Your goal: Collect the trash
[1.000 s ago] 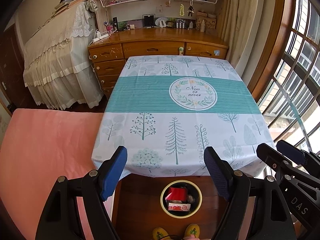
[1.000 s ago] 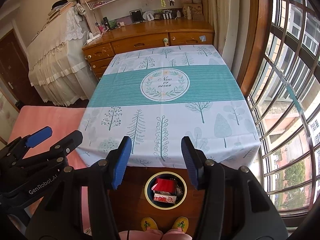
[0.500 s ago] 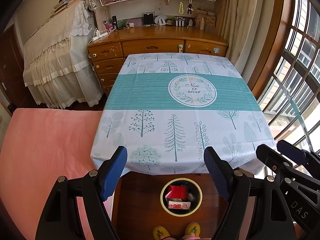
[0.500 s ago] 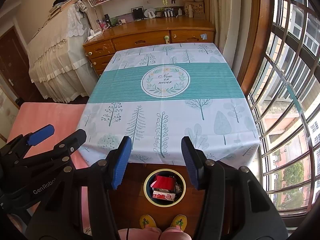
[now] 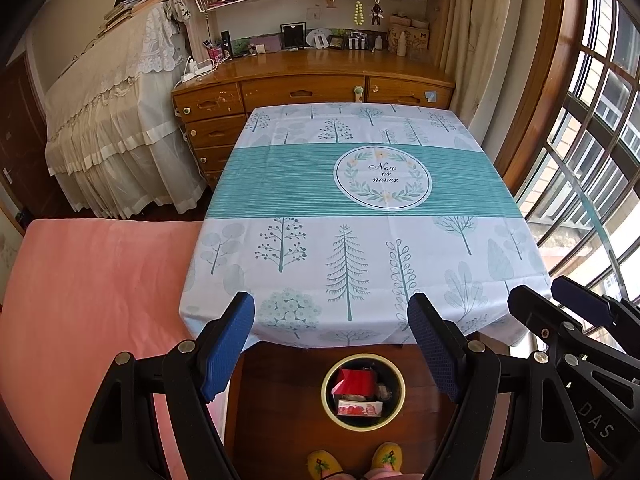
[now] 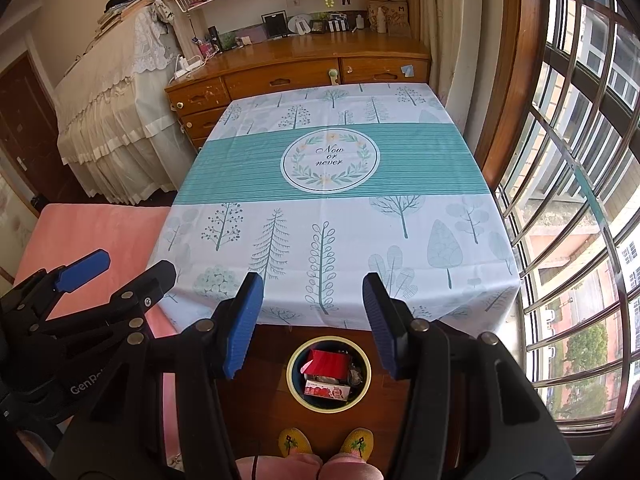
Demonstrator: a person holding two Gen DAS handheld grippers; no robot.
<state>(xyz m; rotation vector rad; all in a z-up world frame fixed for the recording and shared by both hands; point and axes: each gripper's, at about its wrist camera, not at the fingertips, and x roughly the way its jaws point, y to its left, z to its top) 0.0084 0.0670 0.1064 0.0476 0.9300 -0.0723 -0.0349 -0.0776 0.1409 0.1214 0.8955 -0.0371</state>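
Red carton and other trash lie in the bin on the floor below the table's near edge | left tool spread, empty | right tool spread, empty | risk: piled trash could spill if the bin is knocked.

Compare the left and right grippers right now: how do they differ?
The left gripper has its jaws spread wider than the right gripper. In the left wrist view the trash bin sits right of centre in the left gripper's gap; in the right wrist view it sits near centre in the right gripper's gap. Shared: both are empty, have blue pads, and hang over the tablecloth's near edge.
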